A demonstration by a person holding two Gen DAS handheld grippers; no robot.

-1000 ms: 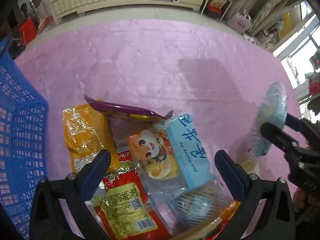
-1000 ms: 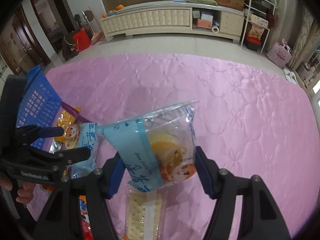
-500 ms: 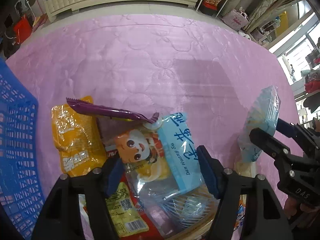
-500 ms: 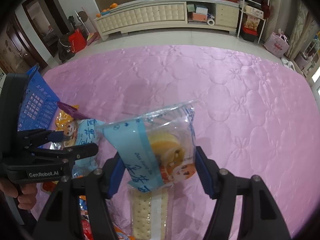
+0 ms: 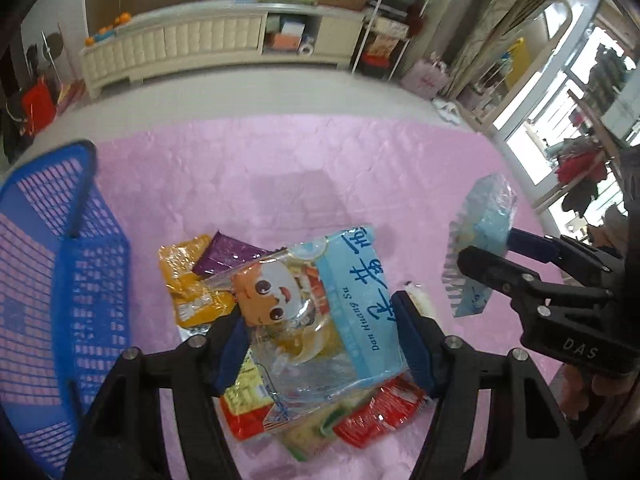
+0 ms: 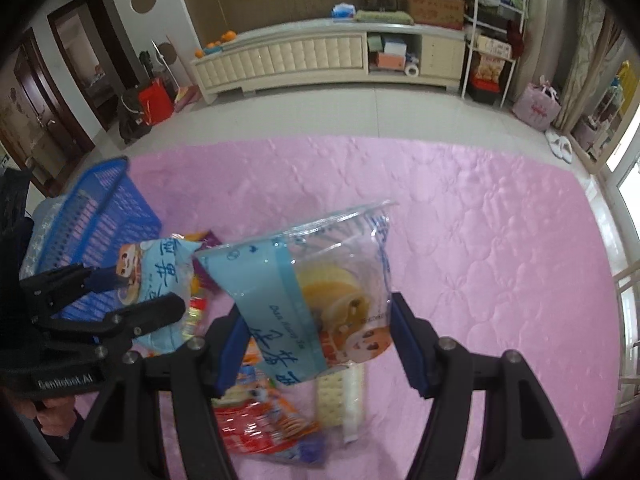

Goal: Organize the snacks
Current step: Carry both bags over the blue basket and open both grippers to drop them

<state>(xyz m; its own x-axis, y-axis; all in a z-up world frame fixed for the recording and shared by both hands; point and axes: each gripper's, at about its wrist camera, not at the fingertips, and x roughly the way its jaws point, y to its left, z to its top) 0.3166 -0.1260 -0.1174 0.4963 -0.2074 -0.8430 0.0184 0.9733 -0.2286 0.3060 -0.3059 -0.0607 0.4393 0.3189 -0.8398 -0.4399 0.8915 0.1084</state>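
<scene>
1. In the left wrist view, the left hand-held gripper [image 5: 320, 344] sits at the bottom centre of the frame, its blue pads pressed on both sides of a clear-and-blue cake packet [image 5: 320, 312] bearing a cartoon face.
2. That packet is raised above the snack pile [image 5: 360, 416] of red, orange and purple packets, which lies on the pink quilted cloth [image 5: 240, 184] just below the frame's middle.
3. The blue basket [image 5: 48, 280] fills the left edge of the same view, apart from the pile.
4. In the right wrist view, the right hand-held gripper [image 6: 316, 344] at the bottom centre is partly closed, clamping a second cake packet [image 6: 316, 300] of the same kind, with a yellow cake visible inside.
5. Below that packet, a cracker pack [image 6: 340, 404] and a red packet [image 6: 260, 428] lie on the cloth.
6. At the left edge of this view, the left hand-held gripper holds its packet in front of the basket.
</scene>
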